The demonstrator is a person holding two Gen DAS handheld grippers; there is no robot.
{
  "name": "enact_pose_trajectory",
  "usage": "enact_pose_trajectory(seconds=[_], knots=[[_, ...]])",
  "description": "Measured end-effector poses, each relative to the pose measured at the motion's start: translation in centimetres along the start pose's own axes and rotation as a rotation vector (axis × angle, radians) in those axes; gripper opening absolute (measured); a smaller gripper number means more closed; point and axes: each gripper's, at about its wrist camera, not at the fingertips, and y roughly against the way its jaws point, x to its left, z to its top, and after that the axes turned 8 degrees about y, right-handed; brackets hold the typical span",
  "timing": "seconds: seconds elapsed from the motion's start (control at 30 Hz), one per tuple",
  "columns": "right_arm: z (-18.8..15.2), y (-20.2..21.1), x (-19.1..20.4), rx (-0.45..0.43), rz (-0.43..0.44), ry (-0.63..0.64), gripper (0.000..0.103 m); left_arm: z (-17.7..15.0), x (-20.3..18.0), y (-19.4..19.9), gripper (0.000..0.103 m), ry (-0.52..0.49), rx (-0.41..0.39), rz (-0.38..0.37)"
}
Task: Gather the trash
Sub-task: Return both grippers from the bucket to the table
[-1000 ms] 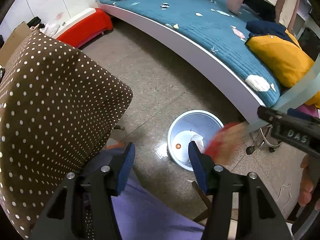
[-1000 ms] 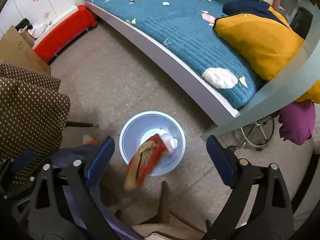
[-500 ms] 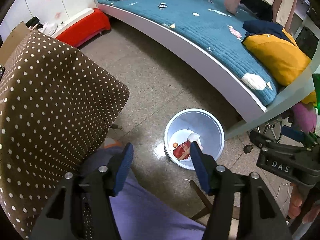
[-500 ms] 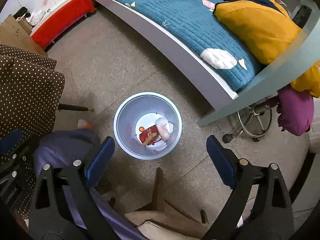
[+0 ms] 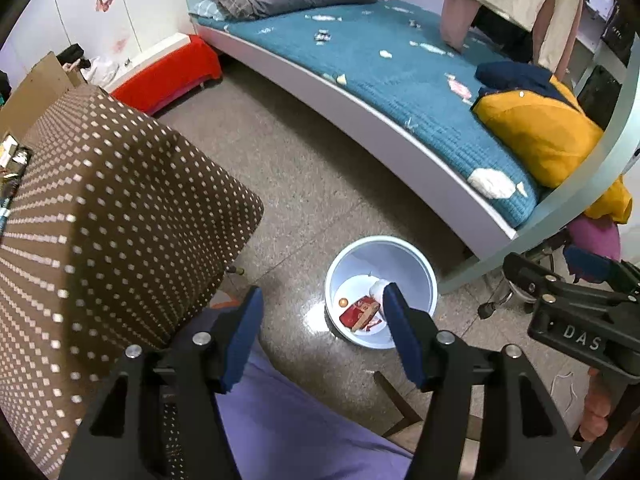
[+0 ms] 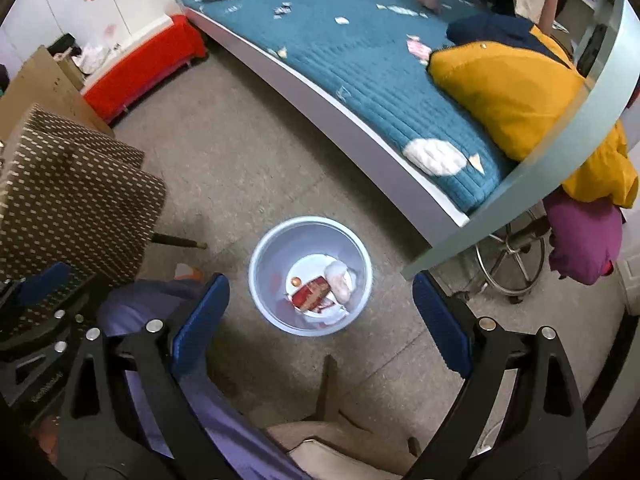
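Both grippers angled steeply down over bin [image 6: 310,276]; left gripper [image 5: 320,336] jaws just widening, empty; right gripper [image 6: 320,312] spread, empty.

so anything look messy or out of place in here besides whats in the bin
Yes. Small scraps and wrappers lie scattered over the blue bed cover, where trash does not belong. The bin itself stands upright on the floor, with nothing spilled around it.
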Motion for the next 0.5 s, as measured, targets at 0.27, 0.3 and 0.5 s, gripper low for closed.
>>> enact_pose_trajectory(seconds=[0.27,0.3,0.5], knots=[[1.3,3.6,1.9,-0.096,0.041,0.037,0.091,0.5,1.2,4.7,0.062,0.013,-0.104,-0.013],[1.4,4.0,2.2,-0.106,0.044,0.042,0.091,0.6,1.4,5.3,0.062,0.017,-0.115,-0.013],[2.7,6.3,4.8,-0.175,0.080,0.100,0.091,0.6,3.7,8.8,0.063,0.062,-0.196,0.010]])
